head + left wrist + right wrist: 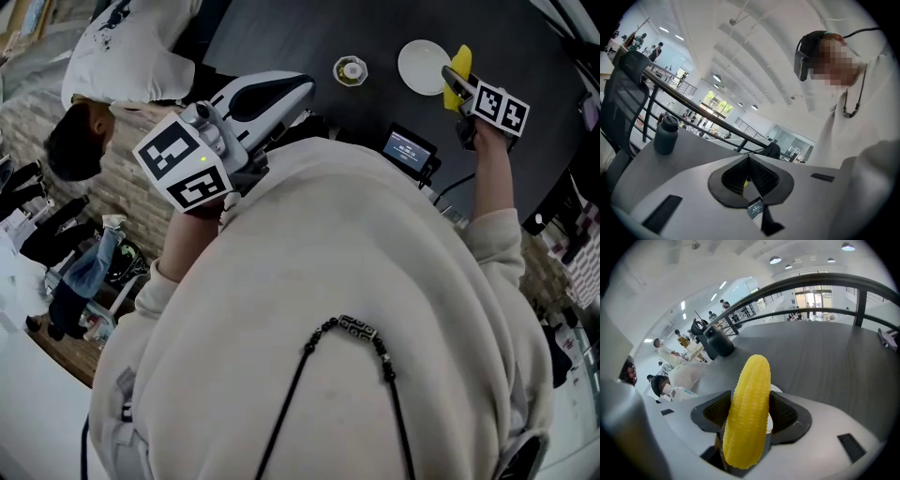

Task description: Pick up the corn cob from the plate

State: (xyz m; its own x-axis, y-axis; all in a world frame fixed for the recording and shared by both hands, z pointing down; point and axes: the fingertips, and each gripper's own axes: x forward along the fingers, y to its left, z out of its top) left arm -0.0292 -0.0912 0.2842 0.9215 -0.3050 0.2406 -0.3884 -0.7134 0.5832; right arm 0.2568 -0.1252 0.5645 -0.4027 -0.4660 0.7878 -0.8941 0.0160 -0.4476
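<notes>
The yellow corn cob is up off the white plate, held over the plate's right rim on the dark table. My right gripper is shut on it. In the right gripper view the corn cob stands upright between the two black pads, and a sliver of the plate shows behind it. My left gripper is held close to the person's chest, away from the plate. In the left gripper view the left gripper has its pads together and holds nothing.
A small bowl sits left of the plate. A small device with a lit screen is at the table's near edge. A dark bottle stands on the table, and a railing runs behind it. Another person sits at the left.
</notes>
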